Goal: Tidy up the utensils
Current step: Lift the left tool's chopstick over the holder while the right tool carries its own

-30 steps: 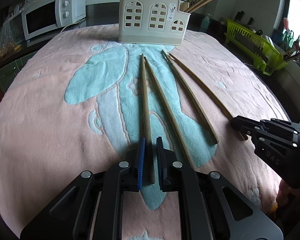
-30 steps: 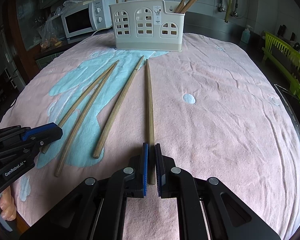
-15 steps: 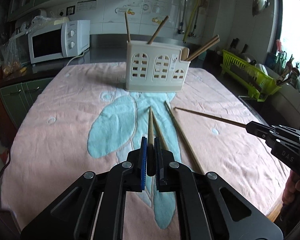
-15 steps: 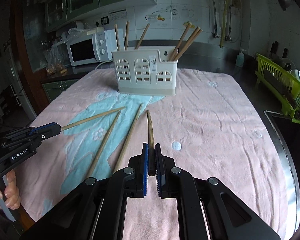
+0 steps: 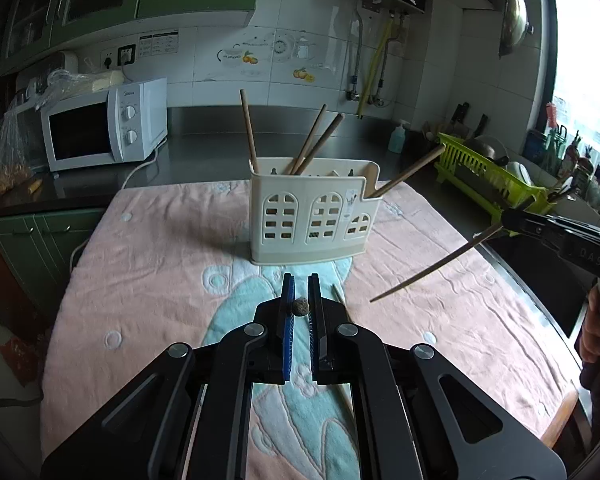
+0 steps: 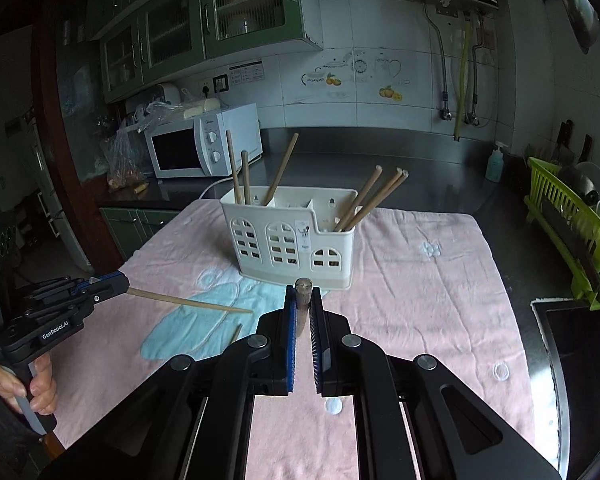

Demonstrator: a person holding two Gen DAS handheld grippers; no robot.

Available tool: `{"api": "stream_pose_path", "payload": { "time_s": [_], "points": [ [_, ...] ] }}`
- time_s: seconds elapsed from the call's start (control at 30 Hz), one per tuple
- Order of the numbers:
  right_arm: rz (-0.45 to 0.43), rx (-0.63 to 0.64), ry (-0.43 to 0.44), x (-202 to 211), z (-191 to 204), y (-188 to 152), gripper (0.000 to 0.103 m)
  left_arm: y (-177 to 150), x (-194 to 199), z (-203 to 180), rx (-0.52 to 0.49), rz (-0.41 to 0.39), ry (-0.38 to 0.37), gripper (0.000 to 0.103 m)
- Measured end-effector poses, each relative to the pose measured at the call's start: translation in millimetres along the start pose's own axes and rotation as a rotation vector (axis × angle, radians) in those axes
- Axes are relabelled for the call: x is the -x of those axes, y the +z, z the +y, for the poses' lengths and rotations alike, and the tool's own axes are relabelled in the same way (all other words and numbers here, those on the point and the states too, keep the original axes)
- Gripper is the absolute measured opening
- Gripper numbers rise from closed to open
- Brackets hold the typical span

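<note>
Transport step: left gripper [image 5: 300, 308] and right gripper [image 6: 304, 304] each pinch a chopstick, apparently tip-down, short of the holder [image 6: 292, 236]. Next: lower both into compartments.

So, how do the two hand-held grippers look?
Both are black, with angular linkage arms and silver pivot screws. The left hand-held gripper has blue finger pads and white "GenRobot.AI" lettering. The right hand-held gripper reads "DAS".
</note>
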State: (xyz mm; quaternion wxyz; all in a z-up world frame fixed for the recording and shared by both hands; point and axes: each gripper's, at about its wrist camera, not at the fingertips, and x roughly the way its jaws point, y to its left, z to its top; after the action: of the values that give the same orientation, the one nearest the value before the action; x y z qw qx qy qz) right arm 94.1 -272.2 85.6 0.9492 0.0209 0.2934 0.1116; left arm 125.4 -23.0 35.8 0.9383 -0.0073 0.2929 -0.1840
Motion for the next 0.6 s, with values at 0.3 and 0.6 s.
{"api": "stream_pose_path", "payload": {
  "time_s": [0.3, 0.6],
  "points": [
    [-0.049, 0.043, 0.015, 18, -12, 75, 0.007, 78, -3, -1, -0.07, -0.066, 0.036, 0.005],
    [-0.094, 0.061, -0.023, 12, -19, 131, 0.007, 162, 26, 0, -0.068, -0.248, 0.078, 0.005]
  ]
}}
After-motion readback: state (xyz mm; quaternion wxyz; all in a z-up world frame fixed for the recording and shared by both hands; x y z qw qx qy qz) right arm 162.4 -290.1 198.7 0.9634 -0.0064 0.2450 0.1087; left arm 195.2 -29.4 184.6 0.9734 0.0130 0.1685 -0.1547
